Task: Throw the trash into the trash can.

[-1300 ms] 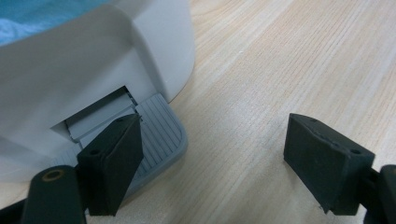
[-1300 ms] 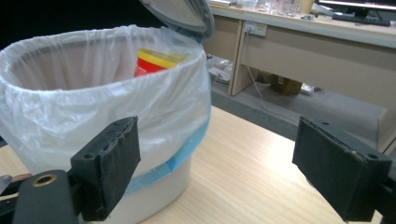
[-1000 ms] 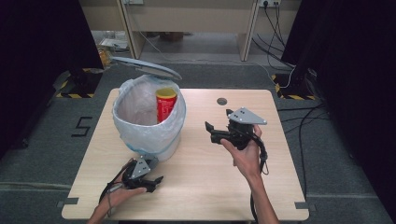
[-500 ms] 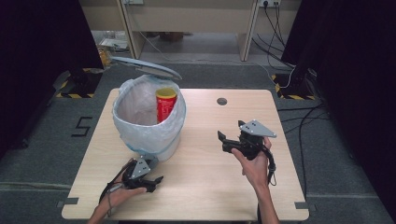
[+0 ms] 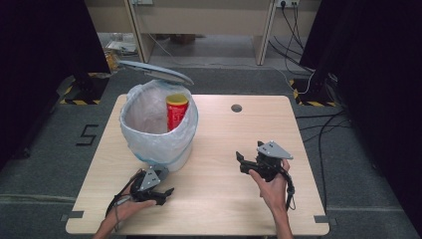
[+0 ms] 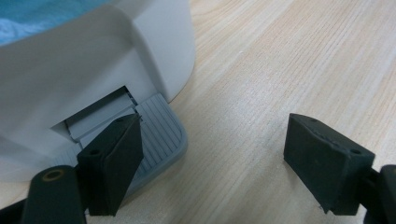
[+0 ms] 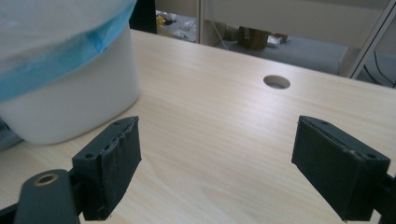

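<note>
A white pedal bin lined with a pale bag stands at the table's left, its grey lid tipped up behind it. A red and yellow can stands upright inside. My left gripper lies low in front of the bin, open. In the left gripper view one jaw rests over the grey ribbed pedal at the bin's base. My right gripper hovers over bare wood to the right, open and empty, pointing toward the bin.
The wooden table has a round cable hole near its far edge, also seen as the hole ahead of my right jaws. Dark floor, cables and a cabinet lie beyond the table.
My right gripper has come down and drawn back toward the near right of the table, still empty. My left gripper, the bin and the raised lid have stayed put.
</note>
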The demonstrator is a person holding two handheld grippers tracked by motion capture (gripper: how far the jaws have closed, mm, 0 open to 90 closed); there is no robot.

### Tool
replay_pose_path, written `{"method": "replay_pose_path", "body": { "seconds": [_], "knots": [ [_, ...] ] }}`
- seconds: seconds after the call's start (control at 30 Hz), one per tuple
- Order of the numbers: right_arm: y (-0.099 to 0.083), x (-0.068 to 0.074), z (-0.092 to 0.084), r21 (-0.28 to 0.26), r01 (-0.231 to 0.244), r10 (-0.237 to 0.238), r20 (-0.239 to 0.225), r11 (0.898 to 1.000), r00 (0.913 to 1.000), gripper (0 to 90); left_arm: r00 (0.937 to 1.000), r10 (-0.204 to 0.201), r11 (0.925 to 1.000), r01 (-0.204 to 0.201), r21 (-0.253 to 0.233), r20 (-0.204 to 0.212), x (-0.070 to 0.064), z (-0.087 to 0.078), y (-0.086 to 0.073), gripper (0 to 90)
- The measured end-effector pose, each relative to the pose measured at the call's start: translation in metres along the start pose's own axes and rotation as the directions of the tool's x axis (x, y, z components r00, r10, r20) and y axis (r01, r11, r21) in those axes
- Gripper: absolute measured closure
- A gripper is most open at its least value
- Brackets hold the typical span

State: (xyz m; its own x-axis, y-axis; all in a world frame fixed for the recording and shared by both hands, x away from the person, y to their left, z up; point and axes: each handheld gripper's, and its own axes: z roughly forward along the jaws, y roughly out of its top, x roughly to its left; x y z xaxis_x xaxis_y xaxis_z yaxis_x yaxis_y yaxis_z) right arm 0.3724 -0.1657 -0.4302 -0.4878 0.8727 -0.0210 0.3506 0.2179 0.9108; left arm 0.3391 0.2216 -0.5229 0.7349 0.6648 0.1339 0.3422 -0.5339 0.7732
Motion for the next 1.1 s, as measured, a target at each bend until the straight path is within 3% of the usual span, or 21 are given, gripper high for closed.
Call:
{"method": "replay_pose_path", "body": {
  "seconds": [0.3, 0.4, 0.47, 0.73, 1.1],
  "knots": [
    [-0.025, 0.005, 0.006, 0.037, -0.009, 0.008, 0.008, 0.999, 0.9999, 16.1, 1.0, 0.0, 1.0, 0.0, 0.001, -0.001, 0.0, 0.0, 0.0, 18.9],
    [-0.031, 0.005, 0.007, 0.071, 0.009, -0.01, 0.013, 0.997, 0.9999, 16.2, 1.0, 0.001, 1.0, -0.001, 0.001, -0.001, 0.0, 0.0, 0.0, 18.9],
    [-0.036, 0.005, 0.008, 0.075, -0.006, 0.005, 0.006, 0.997, 1.0, 16.3, 1.0, 0.0, 1.0, 0.0, 0.001, -0.001, 0.0, 0.0, 0.0, 18.9],
    [-0.058, -0.001, 0.009, 0.129, -0.025, 0.023, 0.018, 0.991, 0.9996, 16.2, 1.0, 0.001, 1.0, -0.001, 0.001, -0.001, 0.0, 0.0, 0.0, 18.9],
    [-0.074, -0.002, 0.009, 0.19, -0.023, 0.021, 0.012, 0.982, 0.9997, 16.2, 1.0, 0.0, 1.0, 0.0, 0.001, -0.002, 0.0, 0.0, 0.0, 18.9]
  ]
}}
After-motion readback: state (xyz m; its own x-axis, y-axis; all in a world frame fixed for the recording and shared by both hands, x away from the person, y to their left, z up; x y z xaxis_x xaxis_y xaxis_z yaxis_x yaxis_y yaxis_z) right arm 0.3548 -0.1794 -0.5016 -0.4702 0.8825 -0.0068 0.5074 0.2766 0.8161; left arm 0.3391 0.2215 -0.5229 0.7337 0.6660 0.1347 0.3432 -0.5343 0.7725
